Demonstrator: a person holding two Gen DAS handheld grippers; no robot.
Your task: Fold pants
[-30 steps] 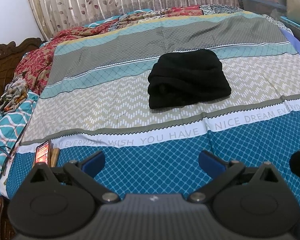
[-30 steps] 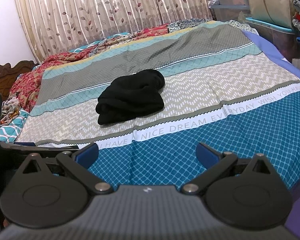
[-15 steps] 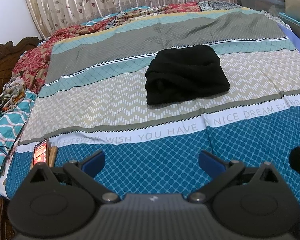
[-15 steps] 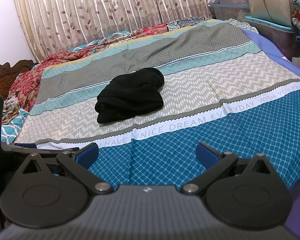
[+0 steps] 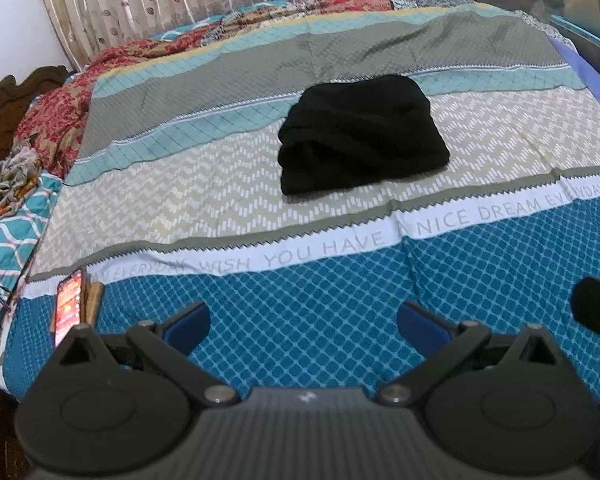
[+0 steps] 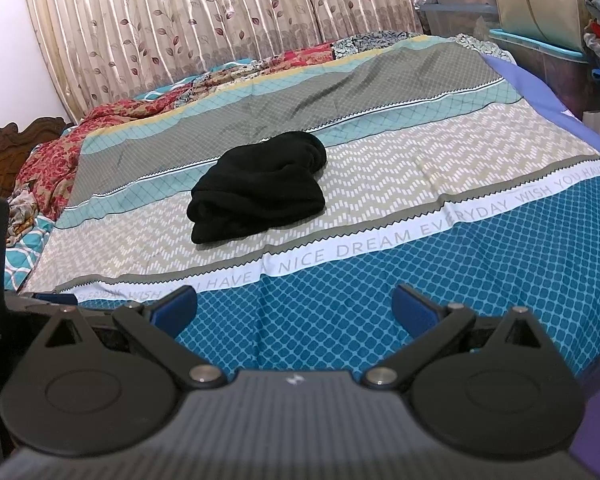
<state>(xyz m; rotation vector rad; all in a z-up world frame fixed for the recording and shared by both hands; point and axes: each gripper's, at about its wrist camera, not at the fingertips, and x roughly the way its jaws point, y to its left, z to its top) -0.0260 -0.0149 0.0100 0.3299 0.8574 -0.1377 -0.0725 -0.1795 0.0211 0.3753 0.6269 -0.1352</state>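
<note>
The black pants [image 5: 360, 136] lie in a folded, bunched bundle on the beige zigzag band of the bedspread, in the middle of the bed. They show in the right wrist view [image 6: 260, 188] too, left of centre. My left gripper [image 5: 304, 320] is open and empty, held over the blue front band of the bedspread, well short of the pants. My right gripper [image 6: 294, 306] is open and empty too, over the same blue band, to the right of the left one.
A lit phone [image 5: 68, 304] lies at the bed's front left edge beside a wooden piece. Crumpled red patterned bedding [image 5: 56, 124] is piled along the left side. Curtains [image 6: 220, 20] hang behind the bed. Storage boxes and stacked clothes [image 6: 596, 40] stand at the right.
Both views have shifted slightly, the pants sitting a little lower and the curtains showing more. Both grippers stay open and the pants have not moved.
</note>
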